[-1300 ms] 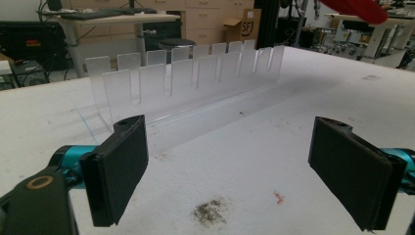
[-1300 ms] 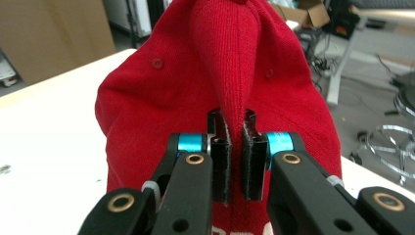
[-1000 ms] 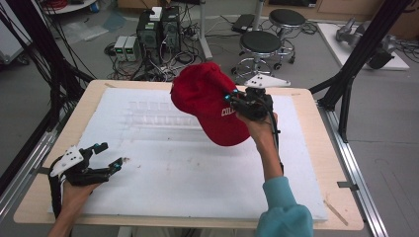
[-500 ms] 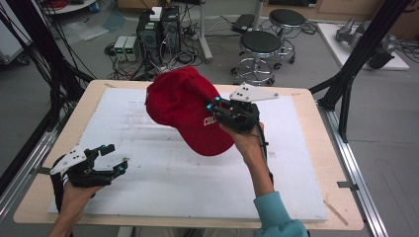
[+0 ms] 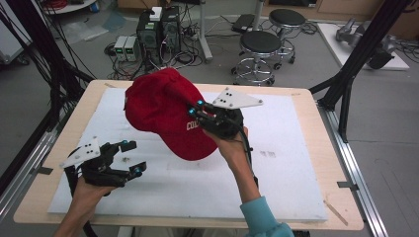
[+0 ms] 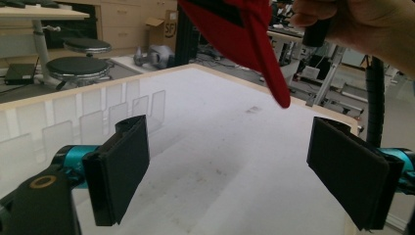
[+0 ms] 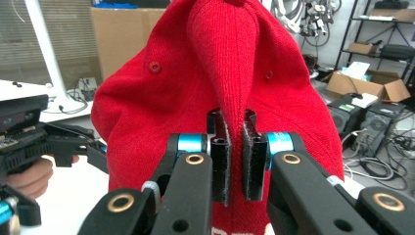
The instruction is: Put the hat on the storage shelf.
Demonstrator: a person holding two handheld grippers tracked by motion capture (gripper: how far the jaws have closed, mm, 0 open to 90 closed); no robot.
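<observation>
Hovering low at the near left corner of the white foam-covered wooden table (image 5: 296, 197), the left gripper (image 5: 129, 157) has its two black jaws spread wide with nothing between them; the left gripper view shows bare white surface between the pads. Farther in, the right gripper (image 5: 196, 109) holds the red fabric baseball cap (image 5: 163, 111) above the middle of the table, its jaws clamped on a pinched fold of the crown, which the right gripper view shows squeezed between the pads. White lettering on the cap's front is cut off by the gripper in the high view and at the bottom edge in the right gripper view, so it cannot be read. The left gripper view catches the cap's brim tip (image 6: 274, 83) hanging overhead. Beyond the table stand two round black stools (image 5: 260, 44).
</observation>
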